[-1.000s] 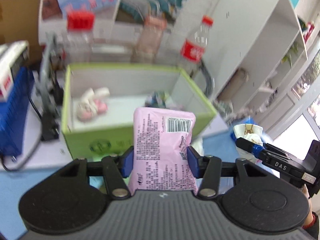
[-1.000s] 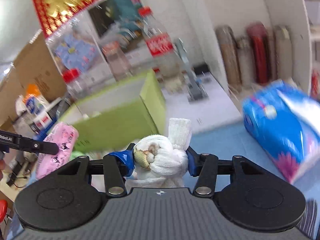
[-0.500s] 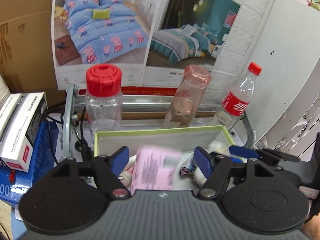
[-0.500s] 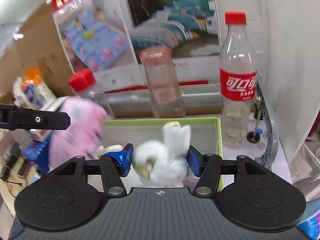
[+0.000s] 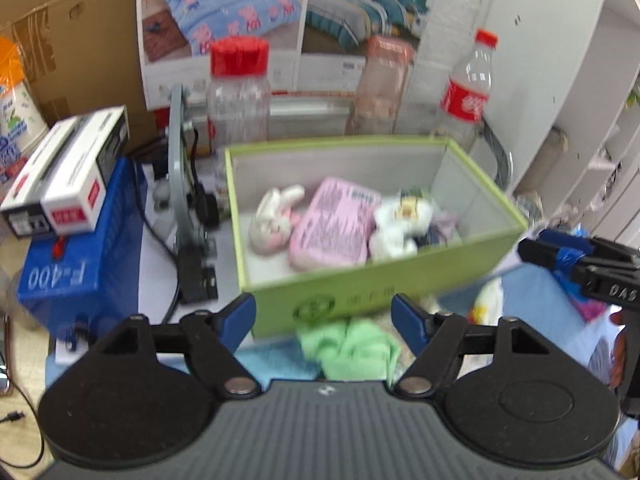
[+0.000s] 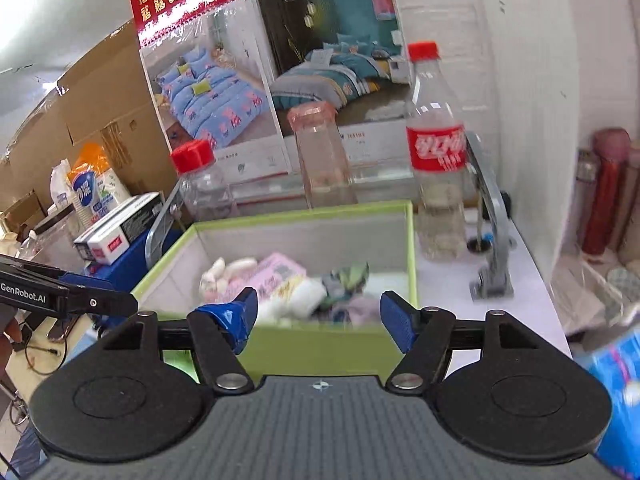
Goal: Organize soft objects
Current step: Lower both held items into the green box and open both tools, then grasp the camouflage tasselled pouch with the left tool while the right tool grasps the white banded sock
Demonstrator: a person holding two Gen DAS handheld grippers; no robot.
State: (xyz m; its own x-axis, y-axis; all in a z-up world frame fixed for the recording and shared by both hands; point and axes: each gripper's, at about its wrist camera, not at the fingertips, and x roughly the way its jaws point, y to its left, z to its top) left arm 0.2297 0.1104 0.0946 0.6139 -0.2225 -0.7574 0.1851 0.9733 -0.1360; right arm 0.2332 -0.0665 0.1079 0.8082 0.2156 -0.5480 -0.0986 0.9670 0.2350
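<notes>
Both soft things that were clamped a second ago now lie in the green box (image 5: 384, 284): the pink packet (image 5: 334, 226) rests flat in the middle of it, with the white plush toy (image 5: 400, 224) just beside it on the right and a pink-and-white plush rabbit (image 5: 274, 216) on its left. Left tongs (image 5: 324, 312) and right tongs (image 6: 316, 316) are both released and their jaws are opening, with nothing between them; each hangs short of the box's near wall, tilted down toward it. From the right wrist view the box's near wall hides the lower part of the contents, and the blue fingertips cover the edges of the packet (image 6: 276, 272) and the white toy (image 6: 296, 294), so how they touch is hard to tell there. A crumpled bundle of cloth (image 6: 346, 280) at the right end of the box is blurred and cannot be identified further. Below the left tongs a green cloth (image 5: 348, 346) lies on the tabletop (image 6: 516, 256), partly cut off by the tongs' body. The right tongs show at the right edge of the left view, only the tip in frame. Behind the box stand a red-capped jar (image 5: 238, 96), a pink-tinted bottle (image 5: 380, 84) and a red-labelled cola bottle (image 6: 436, 152), all motion-blurred in the left view.
</notes>
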